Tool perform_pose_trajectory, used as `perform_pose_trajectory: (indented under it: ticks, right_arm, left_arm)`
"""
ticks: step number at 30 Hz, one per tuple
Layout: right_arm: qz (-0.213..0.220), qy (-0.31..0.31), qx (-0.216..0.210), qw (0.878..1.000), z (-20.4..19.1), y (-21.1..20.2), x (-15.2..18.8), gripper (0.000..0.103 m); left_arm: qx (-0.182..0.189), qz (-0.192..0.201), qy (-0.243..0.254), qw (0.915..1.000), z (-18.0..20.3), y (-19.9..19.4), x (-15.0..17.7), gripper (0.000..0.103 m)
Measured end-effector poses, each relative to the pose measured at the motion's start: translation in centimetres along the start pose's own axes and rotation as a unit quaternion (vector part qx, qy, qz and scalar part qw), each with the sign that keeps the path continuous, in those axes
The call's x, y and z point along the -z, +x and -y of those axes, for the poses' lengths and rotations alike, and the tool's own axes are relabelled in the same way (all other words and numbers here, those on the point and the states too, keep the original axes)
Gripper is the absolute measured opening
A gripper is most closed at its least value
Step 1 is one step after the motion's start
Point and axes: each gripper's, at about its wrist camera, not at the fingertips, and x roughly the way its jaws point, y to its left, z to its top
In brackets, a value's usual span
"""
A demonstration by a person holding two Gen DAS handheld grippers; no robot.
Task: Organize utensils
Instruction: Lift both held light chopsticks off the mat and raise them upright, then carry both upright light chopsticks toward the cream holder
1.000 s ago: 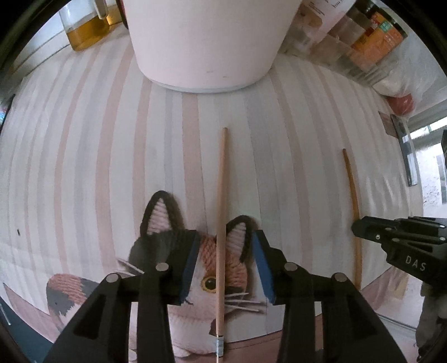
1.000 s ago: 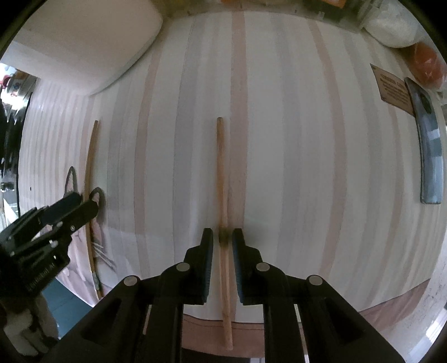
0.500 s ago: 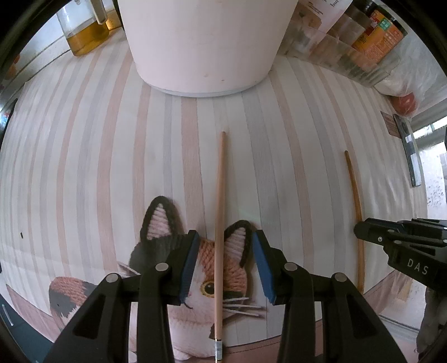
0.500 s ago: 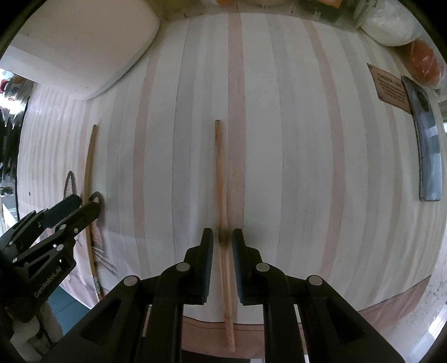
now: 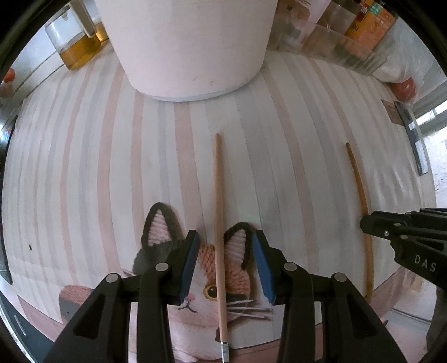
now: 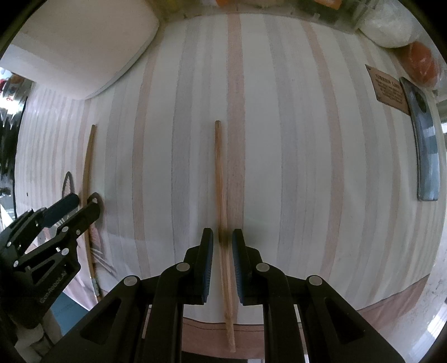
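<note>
Two wooden chopsticks lie parallel on a striped cloth. In the left wrist view my left gripper (image 5: pixel 225 264) is open, its blue pads on either side of one chopstick (image 5: pixel 218 212) that lies across a cat-face coaster (image 5: pixel 215 282). In the right wrist view my right gripper (image 6: pixel 222 261) has its pads close around the other chopstick (image 6: pixel 221 195), narrow gaps showing on both sides. That chopstick also shows in the left wrist view (image 5: pixel 360 195), beside the right gripper (image 5: pixel 405 237). The left gripper (image 6: pixel 56 223) shows at the left of the right wrist view.
A large white pot (image 5: pixel 184 47) stands at the back, with a glass jug of amber liquid (image 5: pixel 75 42) to its left. Jars and packets (image 5: pixel 363 25) line the back right. A grey phone-like slab (image 6: pixel 424 145) and a brown card (image 6: pixel 389 92) lie at the right.
My left gripper has moved back a little along its chopstick, and the coaster shows more. My right gripper has kept its place around the other chopstick.
</note>
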Motion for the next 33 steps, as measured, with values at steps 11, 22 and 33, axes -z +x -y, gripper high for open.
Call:
perform_pose_trajectory:
  ticks: [11, 22, 33]
  right_arm:
    - [0.071, 0.016, -0.045, 0.996, 0.4, -1.6, 1.1, 0.007]
    - [0.163, 0.013, -0.084, 0.983, -0.5, -7.4, 3.0, 0.006]
    - [0.229, 0.009, -0.105, 0.968, -0.9, -12.7, 3.0, 0.006]
  left_arm:
    - [-0.004, 0.042, -0.01, 0.9991, 0.3, -2.6, -0.6, 0.004]
    - [0.023, 0.125, -0.012, 0.9918, -0.3, -10.0, 0.0, 0.004]
    - [0.029, 0.193, -0.024, 0.9805, -1.3, -14.8, -1.0, 0.004]
